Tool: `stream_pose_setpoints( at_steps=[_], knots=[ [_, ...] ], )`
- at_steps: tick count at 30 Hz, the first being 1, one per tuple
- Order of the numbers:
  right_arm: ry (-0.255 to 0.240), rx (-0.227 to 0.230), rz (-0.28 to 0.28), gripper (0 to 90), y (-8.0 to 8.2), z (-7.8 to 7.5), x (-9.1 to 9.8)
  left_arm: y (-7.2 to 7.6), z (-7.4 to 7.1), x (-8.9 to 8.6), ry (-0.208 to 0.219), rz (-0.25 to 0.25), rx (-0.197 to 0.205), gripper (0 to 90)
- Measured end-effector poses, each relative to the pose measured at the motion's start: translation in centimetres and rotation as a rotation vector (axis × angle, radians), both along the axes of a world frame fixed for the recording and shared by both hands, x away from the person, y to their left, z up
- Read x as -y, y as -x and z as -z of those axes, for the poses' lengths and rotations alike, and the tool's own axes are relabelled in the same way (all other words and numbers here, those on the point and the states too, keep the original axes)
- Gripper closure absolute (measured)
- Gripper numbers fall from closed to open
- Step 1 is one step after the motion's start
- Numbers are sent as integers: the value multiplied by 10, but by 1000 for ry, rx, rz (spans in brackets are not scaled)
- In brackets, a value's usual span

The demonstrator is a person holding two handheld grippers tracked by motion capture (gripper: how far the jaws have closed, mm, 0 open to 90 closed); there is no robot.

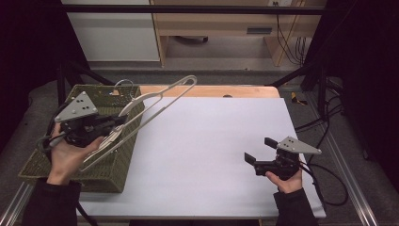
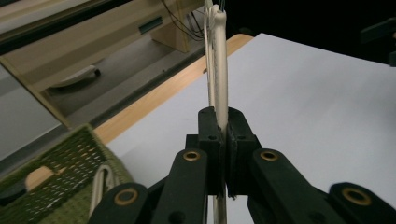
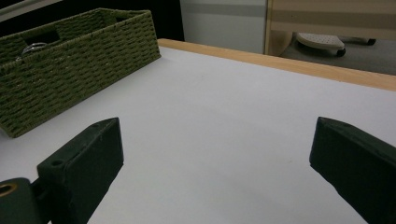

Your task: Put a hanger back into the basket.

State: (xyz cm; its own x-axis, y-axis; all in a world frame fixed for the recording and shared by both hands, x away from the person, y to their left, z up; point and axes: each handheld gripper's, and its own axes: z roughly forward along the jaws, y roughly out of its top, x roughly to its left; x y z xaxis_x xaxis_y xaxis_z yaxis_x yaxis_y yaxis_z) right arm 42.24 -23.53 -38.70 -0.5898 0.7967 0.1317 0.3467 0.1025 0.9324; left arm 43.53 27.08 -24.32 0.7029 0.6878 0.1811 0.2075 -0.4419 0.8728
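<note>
We have the left gripper [image 1: 114,123] clamped on a cream clothes hanger [image 1: 155,101], its jaws pinching one thin arm edge-on so the frame cannot swing. The hanger rises ahead of the jaws, tilted over the woven green basket [image 1: 42,162] just beneath them, with its far corner out past the basket rim above the white table sheet [image 1: 211,141]. Our right gripper [image 1: 256,151] waits well apart, low over the sheet, jaws wide and empty, probably to take the free end
</note>
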Motion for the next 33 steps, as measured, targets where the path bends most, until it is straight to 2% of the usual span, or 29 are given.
stream_pose_setpoints(
  at_steps=[6,14,20,24,28,31,33],
  knots=[
    [-7,2,-1,34,0,-1,1,-4,0,-33,0,-40,12,870],
    [-4,-2,0,35,0,0,0,-12,8,-70,-24,-90,-10,869],
    [-5,-6,-4,36,-1,0,-1,-20,19,-96,-57,-135,-28,869],
    [-6,-6,-3,35,-1,1,-1,-26,29,-111,-41,-154,-34,869],
    [-2,-6,-4,35,-1,1,-2,-32,38,-124,-55,-172,-26,869],
    [-1,-5,-3,35,-1,1,-2,-34,43,-133,-41,-181,-46,869],
    [-1,-5,-2,36,-1,1,-2,-35,47,-138,-52,-189,-50,869]
  ],
)
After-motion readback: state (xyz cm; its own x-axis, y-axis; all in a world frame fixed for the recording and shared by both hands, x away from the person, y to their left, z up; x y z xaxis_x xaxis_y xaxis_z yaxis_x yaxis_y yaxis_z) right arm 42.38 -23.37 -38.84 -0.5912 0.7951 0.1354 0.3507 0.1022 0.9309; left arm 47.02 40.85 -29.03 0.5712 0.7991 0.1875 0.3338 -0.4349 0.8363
